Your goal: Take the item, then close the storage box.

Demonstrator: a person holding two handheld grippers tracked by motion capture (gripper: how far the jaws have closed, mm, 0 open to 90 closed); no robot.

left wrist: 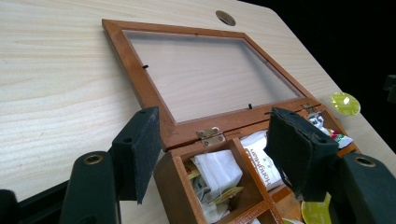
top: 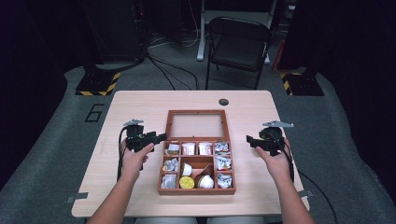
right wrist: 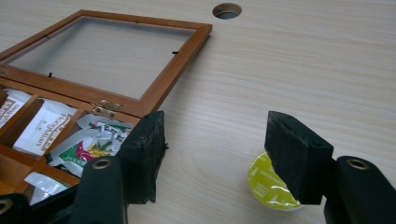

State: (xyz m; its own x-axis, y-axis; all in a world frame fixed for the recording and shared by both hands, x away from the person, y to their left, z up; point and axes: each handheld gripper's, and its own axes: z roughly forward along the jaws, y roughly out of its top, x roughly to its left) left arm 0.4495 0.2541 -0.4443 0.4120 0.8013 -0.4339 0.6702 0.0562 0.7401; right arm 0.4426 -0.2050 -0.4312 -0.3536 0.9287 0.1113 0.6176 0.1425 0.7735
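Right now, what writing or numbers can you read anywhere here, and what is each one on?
"6": on the floor mat, left of the table.
"HongMian", roughly, blurred: on the white sachets in the box.
Print on the yellow capsule lid: too small to read.
Print on the colourful packets: too blurred to read.

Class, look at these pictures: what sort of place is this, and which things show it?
Probably a lab or studio set up for recording, not a home: a lone light wooden table on grey carpet, cables trailing across the floor, and stand bases edged with hazard tape against dark surroundings.
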